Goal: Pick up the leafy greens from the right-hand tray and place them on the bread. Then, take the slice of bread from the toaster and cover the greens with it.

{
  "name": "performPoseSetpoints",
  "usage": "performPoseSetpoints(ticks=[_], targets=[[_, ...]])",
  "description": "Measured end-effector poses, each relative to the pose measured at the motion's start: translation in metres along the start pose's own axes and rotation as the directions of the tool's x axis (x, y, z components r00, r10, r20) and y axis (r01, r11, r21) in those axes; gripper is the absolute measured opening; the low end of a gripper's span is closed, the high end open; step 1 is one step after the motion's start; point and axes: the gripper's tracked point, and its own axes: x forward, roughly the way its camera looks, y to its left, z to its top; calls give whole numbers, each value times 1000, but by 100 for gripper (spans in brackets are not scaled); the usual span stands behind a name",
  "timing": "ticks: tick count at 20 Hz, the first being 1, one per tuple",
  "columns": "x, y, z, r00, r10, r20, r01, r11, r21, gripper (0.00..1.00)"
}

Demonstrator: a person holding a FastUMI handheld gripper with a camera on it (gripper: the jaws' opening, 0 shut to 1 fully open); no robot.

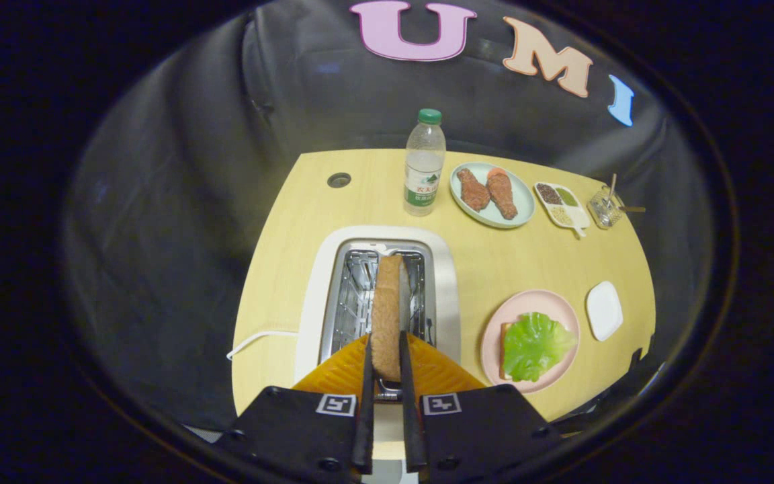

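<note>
Pale wood makes up the counter (333, 202), and on it stands one white toaster (446, 282) with a single slice of bread (387, 302) standing on edge in its slot. The tool (385, 349) is nearly closed, its two fingers (367, 376) pressed against either face of that slice, just above the slot.

To the right of the toaster lies one pink plate (494, 329), carrying a second bread slice (505, 333) with one piece of leafy greens (535, 344) spread on top of it. Just beyond that plate sits one small white dish (604, 310).

Farther back stands one clear water bottle (424, 165) with a green cap and a green-and-white label, its writing too small to make out. Beside it is one pale green plate (521, 202) holding two brown pieces of meat (488, 191). Next comes one divided tray (562, 205) with three kinds of grain or spice, then one small glass container (605, 207) with sticks in it.

One white cord (259, 339) trails off the toaster's left side.
</note>
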Motion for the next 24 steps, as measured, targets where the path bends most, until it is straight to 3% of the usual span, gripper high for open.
performPoseSetpoints(ticks=[2,5,7,17,24], targets=[[-4,-7,3,1000,-12,9,12,1000,9,14],[-8,-10,10,999,-4,36,3,1000,22,14],[-18,-12,12,999,1,54,-2,1000,16,8],[-65,-19,30,991,72,111,-73,997,7,8],[-106,-66,54,977,95,189,-106,993,46,8]])
